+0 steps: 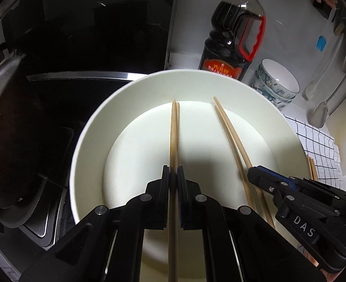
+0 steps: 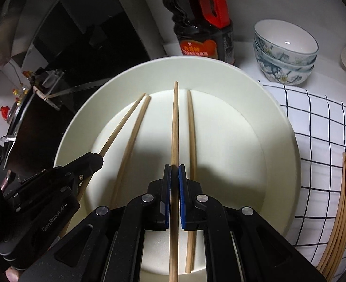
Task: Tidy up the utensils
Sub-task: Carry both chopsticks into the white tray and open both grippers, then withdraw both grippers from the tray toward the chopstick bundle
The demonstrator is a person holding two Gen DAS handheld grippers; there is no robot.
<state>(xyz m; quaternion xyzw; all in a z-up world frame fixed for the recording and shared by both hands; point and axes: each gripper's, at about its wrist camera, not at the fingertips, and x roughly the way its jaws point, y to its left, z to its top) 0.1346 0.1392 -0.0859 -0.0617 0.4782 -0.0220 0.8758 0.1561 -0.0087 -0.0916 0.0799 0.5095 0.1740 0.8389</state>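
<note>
A wide white bowl fills both views. My left gripper is shut on a wooden chopstick that points into the bowl. A second chopstick runs close beside it, and I cannot tell if it is gripped. To its right, my right gripper is shut on another chopstick. One more chopstick passes under the right finger, apparently lying in the bowl.
A dark sauce bottle with a red handle stands behind the bowl, with stacked patterned bowls beside it. Several more chopsticks lie on a checked cloth at right. A dark pan and black stove are at left.
</note>
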